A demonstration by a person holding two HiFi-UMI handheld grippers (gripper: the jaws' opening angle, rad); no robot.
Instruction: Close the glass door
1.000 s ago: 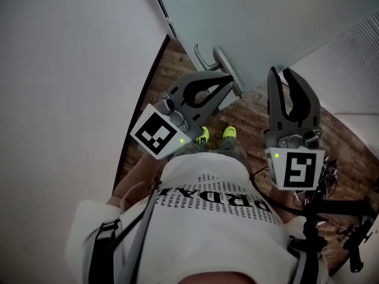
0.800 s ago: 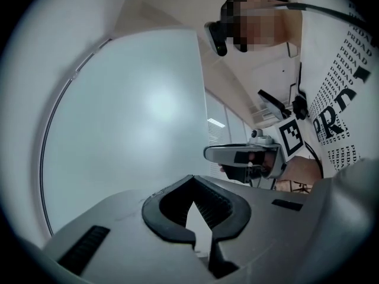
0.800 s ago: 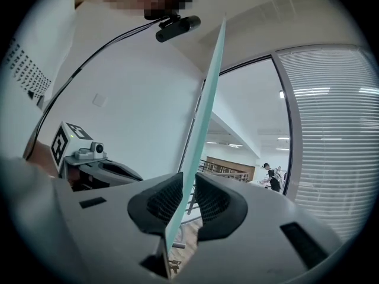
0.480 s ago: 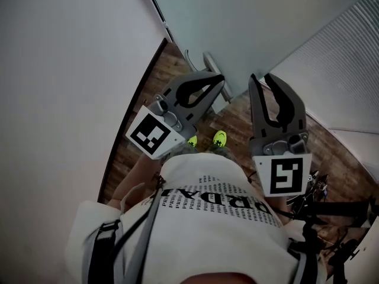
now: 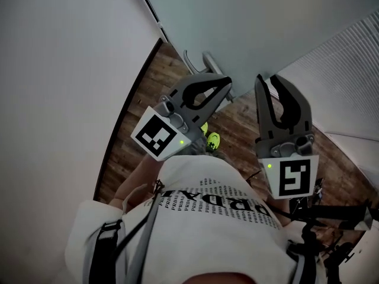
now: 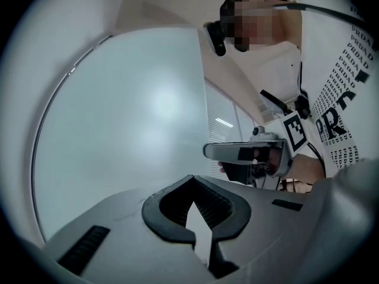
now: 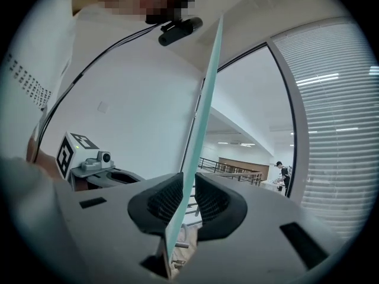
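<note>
The frosted glass door (image 5: 266,16) fills the top of the head view, with its metal lever handle (image 5: 204,64) just above my left gripper (image 5: 227,83). That gripper is shut with nothing in it and its tips are close to the door face (image 6: 130,129). My right gripper (image 5: 268,78) straddles the door's free edge. In the right gripper view the green glass edge (image 7: 204,99) runs straight between the pads of my right gripper (image 7: 188,179), which close on it. The left gripper (image 6: 190,200) shows only pane beyond its touching tips.
A white wall (image 5: 59,70) stands close on the left, meeting the wooden floor (image 5: 148,93). A panel with slatted blinds (image 5: 349,58) lies right of the door. The person's yellow shoes (image 5: 210,138) are below the grippers. Beyond the door is a hall with railings (image 7: 237,164).
The door handle and both grippers have drifted slightly left in the head view. The blinds panel looms larger in the right gripper view. The right gripper stays on the door edge.
</note>
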